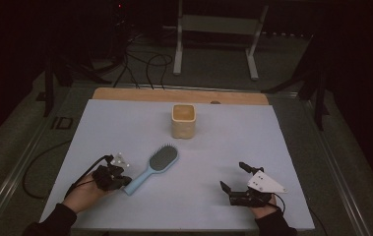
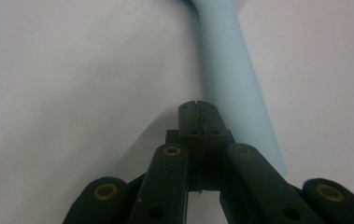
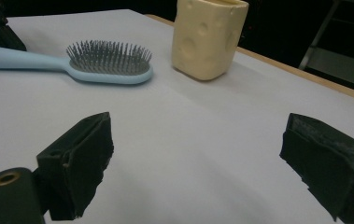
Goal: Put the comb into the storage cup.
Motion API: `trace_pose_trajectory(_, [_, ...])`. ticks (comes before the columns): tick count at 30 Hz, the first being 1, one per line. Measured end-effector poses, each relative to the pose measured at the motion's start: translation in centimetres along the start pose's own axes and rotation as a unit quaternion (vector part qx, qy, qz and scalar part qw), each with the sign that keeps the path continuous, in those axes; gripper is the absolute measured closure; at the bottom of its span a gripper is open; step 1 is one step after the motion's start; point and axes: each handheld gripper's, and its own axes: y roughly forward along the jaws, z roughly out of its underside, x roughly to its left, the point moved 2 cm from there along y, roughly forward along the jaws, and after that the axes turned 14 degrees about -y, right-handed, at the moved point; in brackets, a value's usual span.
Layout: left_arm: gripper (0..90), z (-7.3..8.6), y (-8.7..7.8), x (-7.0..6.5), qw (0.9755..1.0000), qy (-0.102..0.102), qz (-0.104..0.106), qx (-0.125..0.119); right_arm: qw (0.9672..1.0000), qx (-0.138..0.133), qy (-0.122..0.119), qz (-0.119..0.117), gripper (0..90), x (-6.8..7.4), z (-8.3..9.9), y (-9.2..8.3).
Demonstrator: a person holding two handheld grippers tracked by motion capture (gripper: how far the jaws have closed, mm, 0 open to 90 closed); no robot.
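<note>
A light blue hairbrush (image 1: 159,164) lies bristles up on the white table cover, its handle pointing toward the near left. My left gripper (image 1: 126,181) rests beside the end of that handle, shut with nothing between its pads. In the left gripper view the closed tips (image 2: 199,109) sit just left of the blue handle (image 2: 230,70). My right gripper (image 1: 233,176) hovers at the near right, open wide and empty. In the right gripper view the brush (image 3: 104,65) and a cream cup (image 3: 209,37) lie beyond its spread jaws (image 3: 198,140).
The cream cheese-patterned cup (image 1: 183,120) stands upright at the back middle of the white cover (image 1: 233,142). A wooden strip (image 1: 174,94) borders the far edge. Cables (image 1: 144,64) and a metal stand (image 1: 218,29) are on the floor behind.
</note>
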Motion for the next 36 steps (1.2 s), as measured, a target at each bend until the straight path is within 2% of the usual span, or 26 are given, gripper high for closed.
trace_pose_trajectory(14, [89.9,0.4,0.3,-1.7,0.9996,0.015,0.017,0.015,1.0,0.001,0.003,-0.001,8.9,0.0,0.0,0.0])
trace_pose_trajectory(23, [89.8,0.4,0.4,-2.4,0.9993,0.024,0.018,0.023,1.0,-0.001,0.002,0.0,8.9,0.0,0.0,0.0])
trace_pose_trajectory(28, [89.8,0.5,0.4,-3.2,0.9987,0.037,0.021,0.029,1.0,0.0,0.001,-0.001,8.9,0.0,0.0,0.0])
trace_pose_trajectory(36, [89.8,0.3,0.6,-4.0,0.9982,0.04,0.03,0.034,1.0,-0.002,0.003,-0.001,8.9,0.0,0.0,0.0])
